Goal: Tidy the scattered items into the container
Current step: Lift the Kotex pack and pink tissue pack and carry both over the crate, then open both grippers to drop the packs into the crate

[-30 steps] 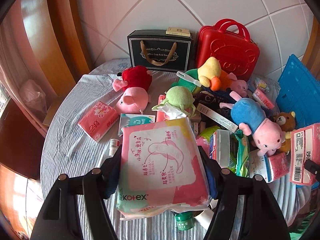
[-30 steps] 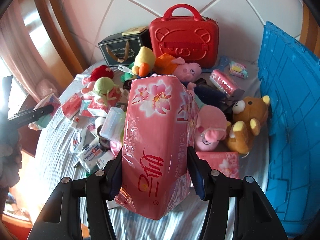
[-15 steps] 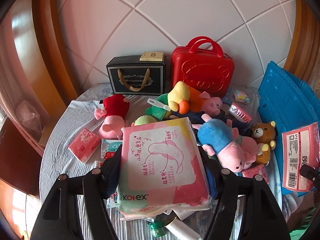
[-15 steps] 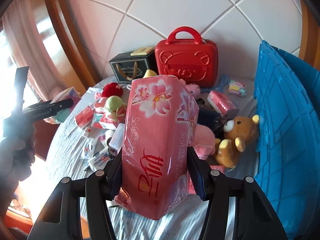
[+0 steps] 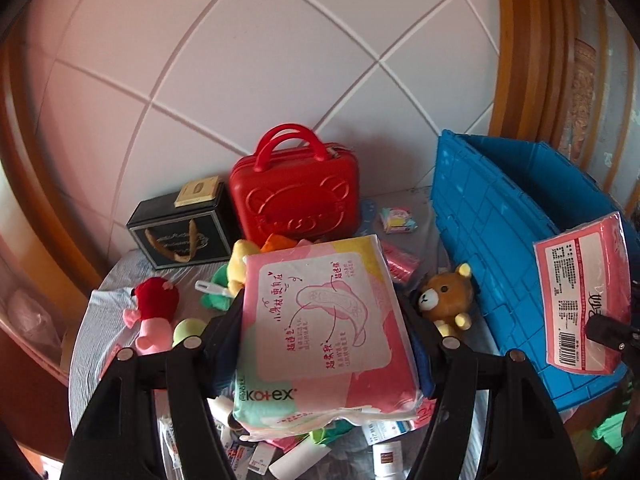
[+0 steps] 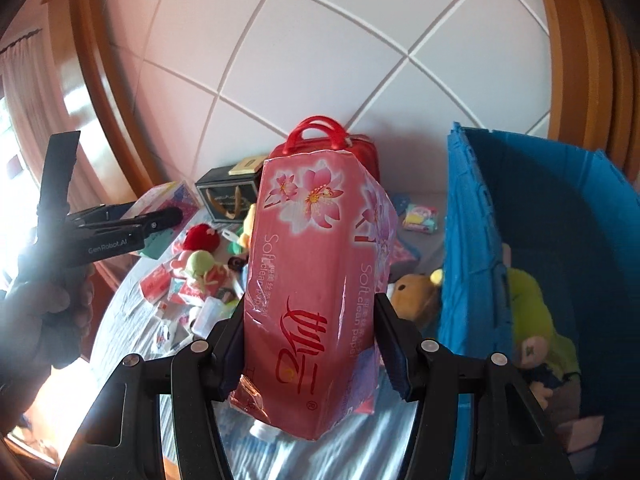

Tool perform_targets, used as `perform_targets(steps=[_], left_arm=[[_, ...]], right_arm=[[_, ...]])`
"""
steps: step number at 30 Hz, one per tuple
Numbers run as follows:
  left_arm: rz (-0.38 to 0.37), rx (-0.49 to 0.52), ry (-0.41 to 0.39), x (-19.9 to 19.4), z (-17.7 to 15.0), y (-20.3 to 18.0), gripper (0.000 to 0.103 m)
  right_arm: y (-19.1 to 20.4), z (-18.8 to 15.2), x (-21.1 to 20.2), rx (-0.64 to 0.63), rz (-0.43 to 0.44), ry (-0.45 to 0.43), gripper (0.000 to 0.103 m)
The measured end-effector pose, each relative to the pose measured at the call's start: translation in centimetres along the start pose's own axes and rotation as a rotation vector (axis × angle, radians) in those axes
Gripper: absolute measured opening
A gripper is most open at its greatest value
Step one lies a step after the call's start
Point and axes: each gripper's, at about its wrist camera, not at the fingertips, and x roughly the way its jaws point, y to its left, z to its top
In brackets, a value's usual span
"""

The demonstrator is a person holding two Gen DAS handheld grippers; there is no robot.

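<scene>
Both loads are mid-carry: the left tongs point(image 5: 324, 344) clamp the Kotex pack point(image 5: 320, 320), the right tongs point(image 6: 308, 354) clamp the tissue pack point(image 6: 312, 288), and next each needs releasing over the blue crate point(image 6: 560, 208) at two o'clock.

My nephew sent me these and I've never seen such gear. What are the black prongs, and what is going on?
No robot: a person holds a handheld claw in each hand, each with a fisheye camera looking along its prongs. The left claw grips a pink Kotex pad pack; the right claw grips a red tissue pack. Plush toys such as a brown bear, a red case and small packets litter the clothed table. The blue crate is the container.
</scene>
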Motion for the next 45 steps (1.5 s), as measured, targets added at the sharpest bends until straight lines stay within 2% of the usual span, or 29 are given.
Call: perform_targets(steps=[7,9,15,21,24,30,36,45], left_arm=[[-0.126,0.08,-0.022,0.5,3.9,-8.5,0.067],[-0.15,0.11,-0.031,0.6,4.8,-10.7,0.067],[-0.215,0.176,-0.05,1.1,7.1,-16.2,0.067],[-0.242,0.202,-0.038,2.2,8.2,-18.9,0.067],[-0.246,0.215,-0.034,2.6,8.6,-19.9,0.067],[-0.27,0.239,-0.041,3.0,9.6,-22.1,0.067],[-0.302,0.273,-0.045,3.2,10.6,-25.7,0.067],[-0.355,0.33,-0.049,3.1,11.6,-31.0,0.067]], right_arm=[[-6.1,-0.2,-2.8,0.052,-0.04,-0.029,0.056],[-7.8,-0.3,-3.8,0.088,-0.015,-0.041,0.054],[-9.8,0.2,-6.6,0.083,0.002,-0.074,0.052],[-10.7,0.5,-7.6,0.083,0.054,-0.107,0.051],[-11.2,1.0,-8.9,0.075,0.026,-0.142,0.051],[-14.3,1.6,-10.2,0.104,-0.059,-0.155,0.051],[-19.0,0.6,-11.5,0.165,-0.166,-0.153,0.051],[-23.8,-1.8,-14.3,0.235,-0.294,-0.157,0.051]])
